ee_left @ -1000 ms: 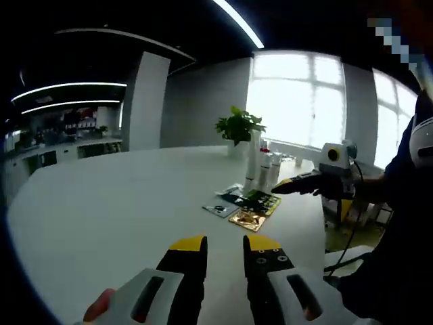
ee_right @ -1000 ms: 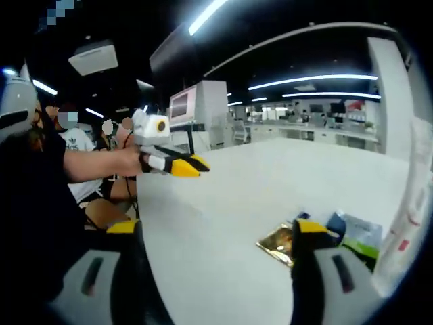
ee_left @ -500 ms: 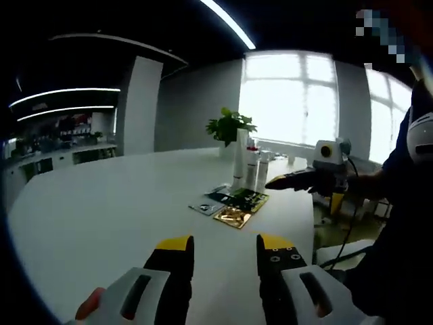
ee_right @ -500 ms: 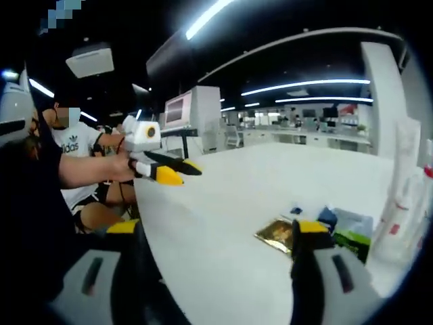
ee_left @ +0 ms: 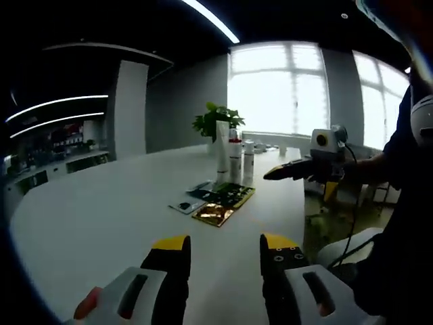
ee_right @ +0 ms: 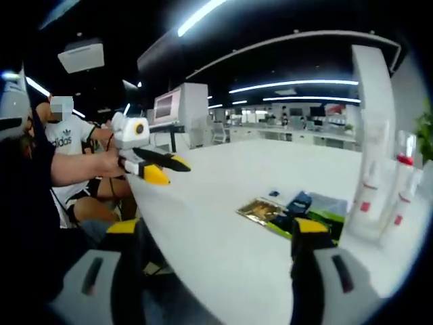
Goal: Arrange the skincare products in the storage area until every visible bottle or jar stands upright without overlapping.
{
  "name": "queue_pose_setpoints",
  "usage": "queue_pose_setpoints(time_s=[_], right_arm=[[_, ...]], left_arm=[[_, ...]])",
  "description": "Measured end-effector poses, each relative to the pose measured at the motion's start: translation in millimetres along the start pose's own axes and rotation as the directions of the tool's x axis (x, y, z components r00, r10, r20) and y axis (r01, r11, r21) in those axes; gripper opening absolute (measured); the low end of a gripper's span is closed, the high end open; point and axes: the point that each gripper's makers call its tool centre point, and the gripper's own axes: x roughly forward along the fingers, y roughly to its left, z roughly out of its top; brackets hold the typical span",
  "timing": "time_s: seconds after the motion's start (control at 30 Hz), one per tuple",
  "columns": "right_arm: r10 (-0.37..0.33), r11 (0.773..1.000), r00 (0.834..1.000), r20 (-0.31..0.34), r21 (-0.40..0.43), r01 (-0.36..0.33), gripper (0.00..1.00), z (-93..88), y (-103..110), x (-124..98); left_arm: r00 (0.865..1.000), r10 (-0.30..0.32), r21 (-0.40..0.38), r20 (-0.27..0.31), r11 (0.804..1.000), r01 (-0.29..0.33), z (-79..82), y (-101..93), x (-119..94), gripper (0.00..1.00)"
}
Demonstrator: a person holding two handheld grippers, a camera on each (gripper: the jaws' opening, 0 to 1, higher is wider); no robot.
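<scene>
Three tall white bottles (ee_left: pixel 233 154) stand upright close together at the far side of the white table (ee_left: pixel 101 210), two of them with red caps. In the right gripper view the bottles (ee_right: pixel 379 196) stand at the right edge. Flat packets lie in front of them: a gold one (ee_left: pixel 212 214), a green one (ee_left: pixel 238 195) and dark ones (ee_left: pixel 193 201). My left gripper (ee_left: pixel 225 247) hangs open over the near table, well short of the packets. My right gripper (ee_right: pixel 216 229) is wide open and holds nothing; from the left it shows as the right gripper (ee_left: pixel 268 175) beside the bottles.
A potted plant (ee_left: pixel 216 122) stands behind the bottles. The table's edge (ee_left: pixel 304 223) runs along the right, with a person's arm and dark sleeve beyond it. Another person in a white shirt (ee_right: pixel 64 142) sits past the left gripper (ee_right: pixel 172 172).
My left jaws have spread a little wider. Both cameras have swung, so the bottles and packets sit further left in the left view and fuller in the right view.
</scene>
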Motion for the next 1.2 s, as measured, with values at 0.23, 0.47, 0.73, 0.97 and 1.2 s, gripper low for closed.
queue_pose_setpoints(time_s=[0.23,0.47,0.73,0.97,1.2], right_arm=[[-0.042,0.999,0.999,-0.016,0.001,0.042,0.91,-9.8,-10,-14],[-0.038,0.999,0.999,-0.015,0.002,0.038,0.90,-12.5,-1,-18],[-0.049,0.999,0.999,-0.016,0.007,0.049,0.90,-15.2,-2,-22],[-0.072,0.997,0.997,-0.007,0.014,0.072,0.90,-14.4,-10,-29],[-0.086,0.996,0.996,-0.010,0.018,0.087,0.91,-17.2,-14,-32]], left_arm=[[1.000,0.021,-0.027,0.008,0.999,-0.021,-2.6,-4.1,-8,0.45],[1.000,0.027,-0.004,0.004,1.000,-0.027,-1.6,-13.4,-12,0.51],[0.999,0.041,-0.002,-0.005,0.999,-0.041,-3.8,-18.0,-12,0.59],[0.998,0.059,0.000,-0.006,0.998,-0.059,-5.3,-18.8,-10,0.67],[0.997,0.074,-0.016,-0.011,0.997,-0.074,-9.6,-16.7,-7,0.76]])
